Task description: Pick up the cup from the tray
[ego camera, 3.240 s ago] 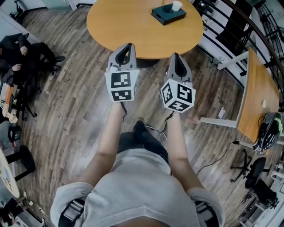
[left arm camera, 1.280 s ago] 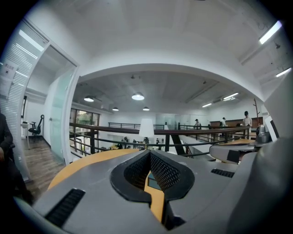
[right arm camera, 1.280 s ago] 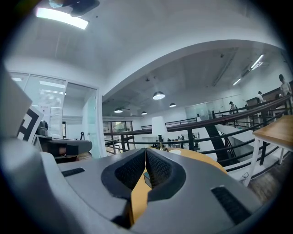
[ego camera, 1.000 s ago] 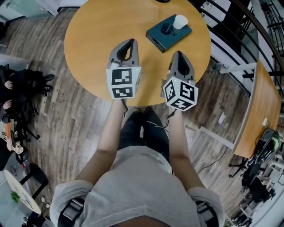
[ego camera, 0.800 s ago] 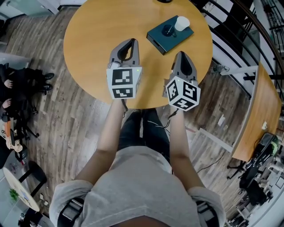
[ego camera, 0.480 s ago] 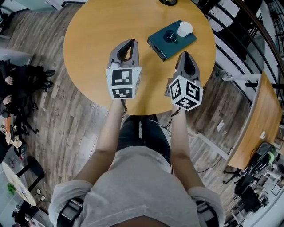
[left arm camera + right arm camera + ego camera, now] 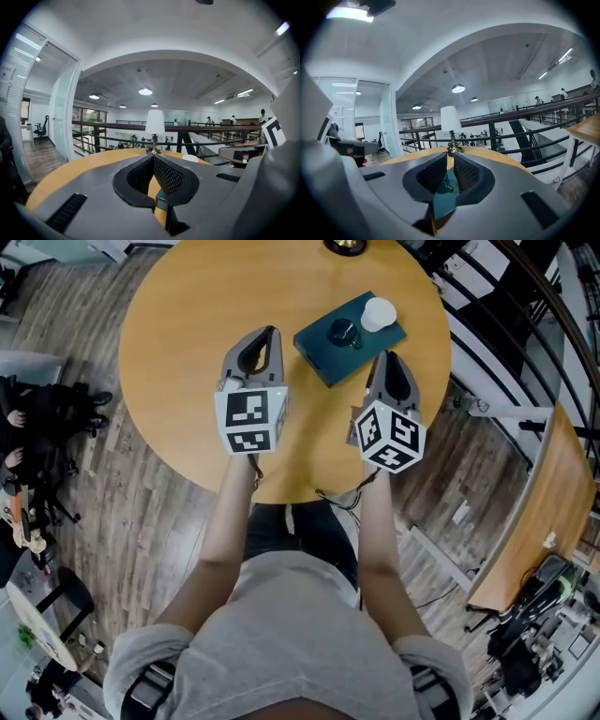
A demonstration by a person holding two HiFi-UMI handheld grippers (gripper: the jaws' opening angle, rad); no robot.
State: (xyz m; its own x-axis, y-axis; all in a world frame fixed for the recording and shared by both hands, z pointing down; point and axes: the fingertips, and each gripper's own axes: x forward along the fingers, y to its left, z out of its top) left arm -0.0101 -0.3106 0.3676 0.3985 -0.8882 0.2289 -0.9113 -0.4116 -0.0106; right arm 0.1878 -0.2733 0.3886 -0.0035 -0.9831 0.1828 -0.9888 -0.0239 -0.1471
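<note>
- Cup [image 7: 379, 313]: white, on far corner of tray [image 7: 323, 357], on round table [image 7: 187, 324].
- Left gripper [image 7: 270, 332]: jaws together, empty, just left of tray.
- Right gripper [image 7: 388, 354]: jaws together, empty, near tray's right edge.

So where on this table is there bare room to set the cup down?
The table is bare on its left, from the left gripper out to the rim. A narrow bare band lies between tray and lamp base. It is crowded on the right: tray, cup and right gripper.
</note>
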